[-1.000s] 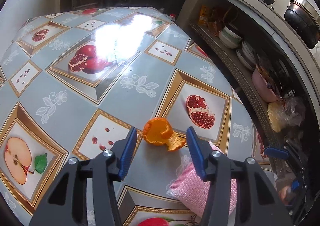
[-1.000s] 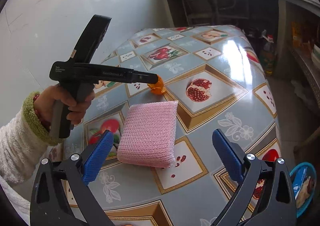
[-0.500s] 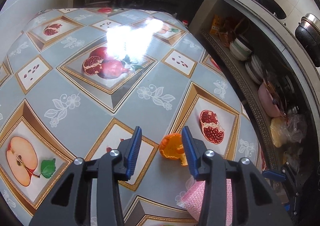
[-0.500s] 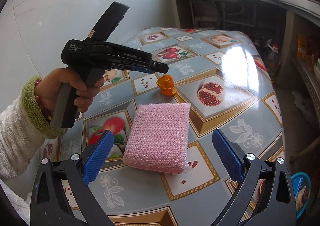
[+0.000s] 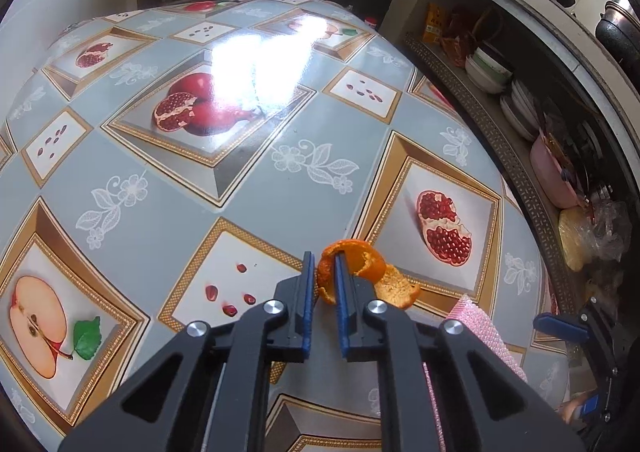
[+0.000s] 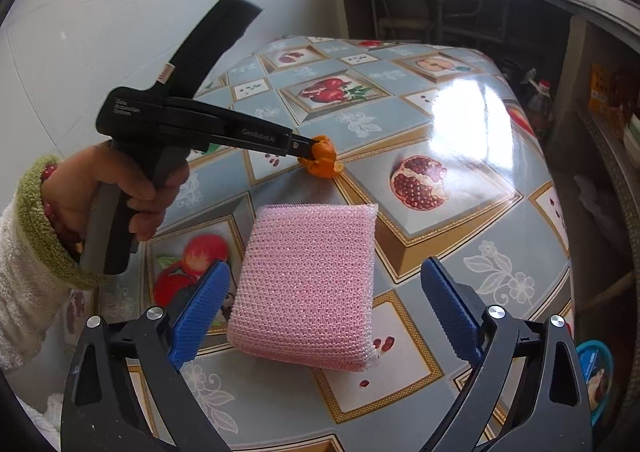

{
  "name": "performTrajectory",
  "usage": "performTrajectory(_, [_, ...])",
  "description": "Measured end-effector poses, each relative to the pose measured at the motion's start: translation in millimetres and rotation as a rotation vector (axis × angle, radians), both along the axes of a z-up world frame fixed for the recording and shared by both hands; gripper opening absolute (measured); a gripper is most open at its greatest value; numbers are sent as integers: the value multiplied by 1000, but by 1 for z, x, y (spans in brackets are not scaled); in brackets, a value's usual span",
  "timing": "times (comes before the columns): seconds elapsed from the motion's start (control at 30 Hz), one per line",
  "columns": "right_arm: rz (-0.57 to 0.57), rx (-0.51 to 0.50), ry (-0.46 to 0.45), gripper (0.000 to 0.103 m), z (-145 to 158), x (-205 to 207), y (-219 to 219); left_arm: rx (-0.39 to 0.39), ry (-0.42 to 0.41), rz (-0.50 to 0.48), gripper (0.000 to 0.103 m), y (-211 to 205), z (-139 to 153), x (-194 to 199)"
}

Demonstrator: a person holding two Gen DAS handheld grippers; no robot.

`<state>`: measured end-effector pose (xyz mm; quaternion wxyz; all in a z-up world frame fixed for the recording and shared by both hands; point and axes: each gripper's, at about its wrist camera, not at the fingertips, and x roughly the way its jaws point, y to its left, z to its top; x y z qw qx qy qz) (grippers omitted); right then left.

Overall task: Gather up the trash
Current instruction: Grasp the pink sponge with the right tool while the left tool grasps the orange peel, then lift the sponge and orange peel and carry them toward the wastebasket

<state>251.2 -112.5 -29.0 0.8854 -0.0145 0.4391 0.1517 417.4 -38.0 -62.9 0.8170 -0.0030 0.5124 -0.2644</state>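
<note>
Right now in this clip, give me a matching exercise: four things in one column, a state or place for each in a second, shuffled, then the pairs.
Things:
1. orange peel
2. pink sponge
3. left gripper
4. right gripper

States:
A. jaws wide apart, nothing gripped
B. lying flat on the tablecloth
C. jaws closing on a piece of trash
D. pinched between blue pads

Pairs: 1-D, 2-B, 3-C, 4-A
</note>
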Motion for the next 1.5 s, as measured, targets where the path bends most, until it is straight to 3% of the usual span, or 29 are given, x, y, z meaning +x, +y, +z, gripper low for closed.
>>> performTrajectory(0.3, [6, -41, 39, 86, -15, 10, 15, -7, -42, 9, 4, 8, 7, -12])
performTrajectory(0.47, [54, -115, 10, 87, -8, 3, 37, -23, -61, 13, 4, 15, 13, -22])
performTrajectory(0.67, [41, -233, 22, 87, -25, 6, 49, -62, -68, 10, 4, 20, 22, -36])
performTrajectory(0.97, [-22, -201, 33, 80, -21, -5, 42, -97, -106, -16, 4, 22, 45, -56])
performTrajectory(1.17, [-90, -125, 2, 79, 1, -24, 22, -127, -131, -36, 4, 13, 66, -71])
performTrajectory(1.37, [-229, -44, -102, 79, 44, -78, -24, -158, -151, -118, 4, -25, 92, -96])
performTrajectory(1.5, [-387, 0, -177, 79, 68, -126, -75, -174, -165, -213, 4, -70, 107, -117])
